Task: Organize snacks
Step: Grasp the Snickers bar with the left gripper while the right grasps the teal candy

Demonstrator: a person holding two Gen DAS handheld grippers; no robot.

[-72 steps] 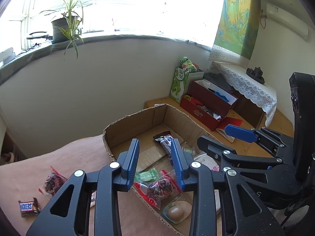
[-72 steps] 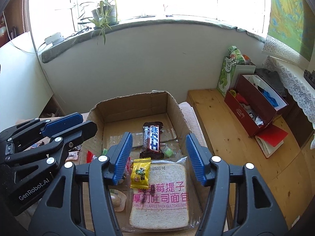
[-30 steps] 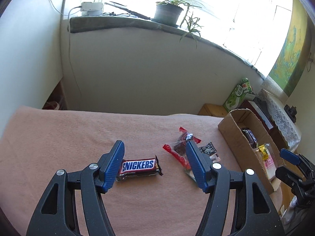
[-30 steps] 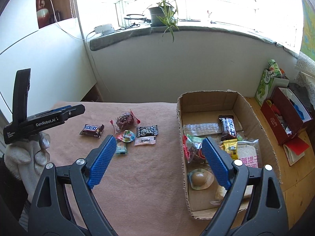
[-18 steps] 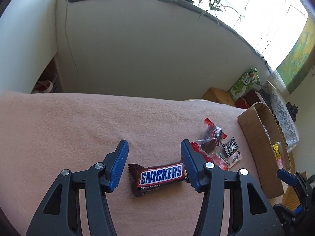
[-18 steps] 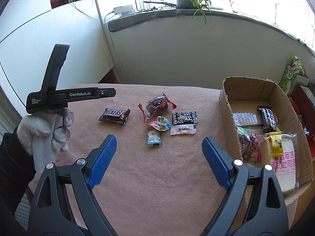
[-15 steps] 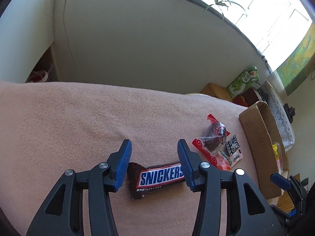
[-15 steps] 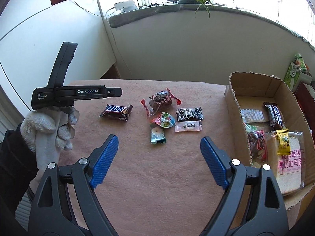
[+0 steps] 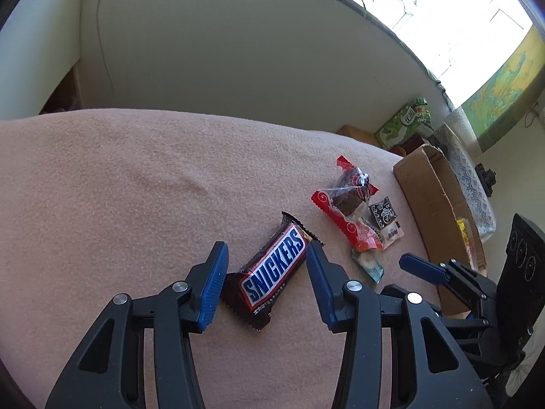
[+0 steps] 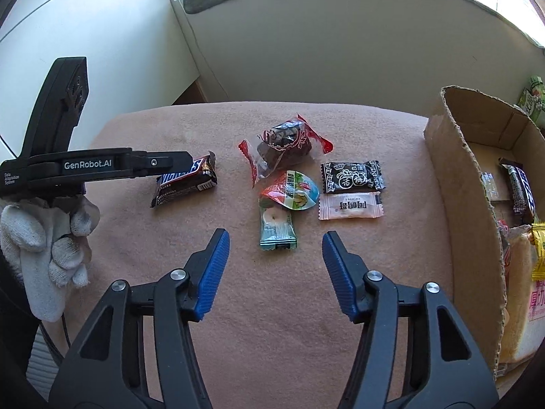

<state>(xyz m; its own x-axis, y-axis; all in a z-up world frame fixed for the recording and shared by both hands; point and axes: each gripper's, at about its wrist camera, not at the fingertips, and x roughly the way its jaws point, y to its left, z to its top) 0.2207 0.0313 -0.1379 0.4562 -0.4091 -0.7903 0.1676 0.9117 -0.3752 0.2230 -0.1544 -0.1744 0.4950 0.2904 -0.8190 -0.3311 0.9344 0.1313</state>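
Note:
A Snickers bar (image 9: pixel 272 272) lies on the pink blanket, between the open fingers of my left gripper (image 9: pixel 265 255), which straddles it without closing. It also shows in the right wrist view (image 10: pixel 190 179), partly behind the left gripper (image 10: pixel 170 163). My right gripper (image 10: pixel 276 242) is open and empty, hovering just short of a green candy packet (image 10: pixel 277 230). Beyond lie a red-wrapped dark cake (image 10: pixel 284 145), a black sweet (image 10: pixel 352 177) and a pink-white sweet (image 10: pixel 349 206).
A cardboard box (image 10: pixel 466 184) with several snacks and bread inside stands at the right of the blanket (image 10: pixel 272 306). A white wall and window sill run behind. A gloved hand (image 10: pixel 51 245) holds the left gripper at the left edge.
My left gripper has come lower and closer over the Snickers bar, which now lies between its fingers. My right gripper has moved left and down toward the loose sweets.

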